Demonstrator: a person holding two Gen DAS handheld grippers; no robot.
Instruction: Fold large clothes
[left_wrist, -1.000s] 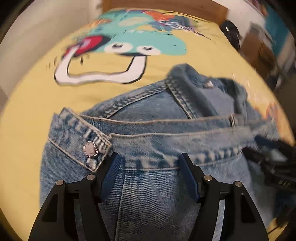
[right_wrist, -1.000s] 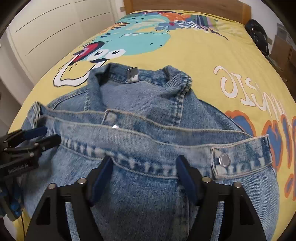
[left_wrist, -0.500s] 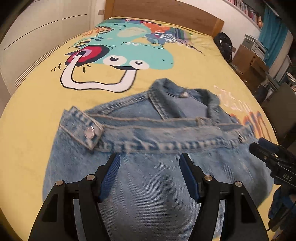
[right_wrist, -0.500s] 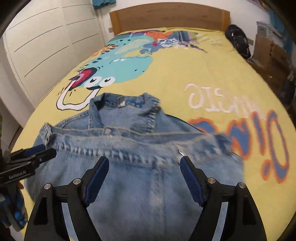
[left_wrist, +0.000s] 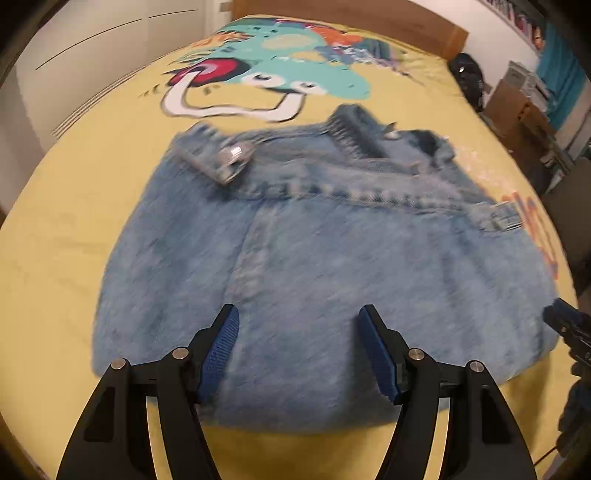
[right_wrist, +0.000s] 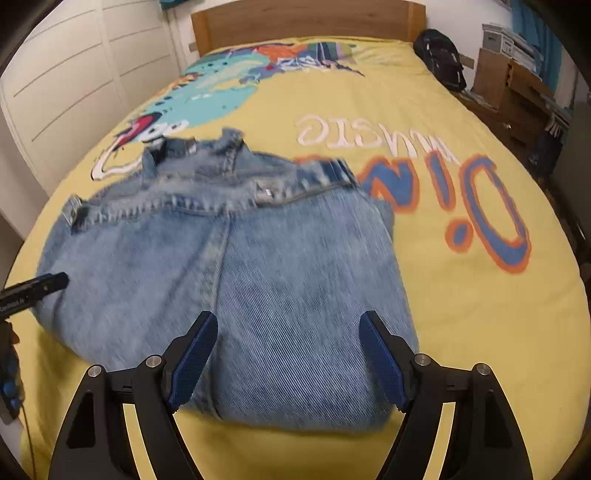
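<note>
A light blue denim jacket (left_wrist: 325, 266) lies folded in half on the yellow bedspread (left_wrist: 66, 236), its hem band doubled up toward the collar (left_wrist: 354, 129). It also shows in the right wrist view (right_wrist: 229, 280). My left gripper (left_wrist: 299, 350) is open and empty, hovering over the jacket's near folded edge. My right gripper (right_wrist: 288, 358) is open and empty above the near right part of the jacket. The left gripper's tip shows at the left edge of the right wrist view (right_wrist: 33, 290); the right gripper's tip shows at the right edge of the left wrist view (left_wrist: 569, 325).
The bedspread carries a teal cartoon dinosaur (right_wrist: 207, 99) and large lettering (right_wrist: 480, 206). A wooden headboard (right_wrist: 306, 22) stands at the far end. White wardrobe doors (right_wrist: 74, 85) are on the left. A black bag (right_wrist: 439, 62) and cardboard boxes (right_wrist: 506, 81) are on the right.
Both grippers have let go of the hem band and pulled back toward me and upward. The jacket now lies folded flat on the bed.
</note>
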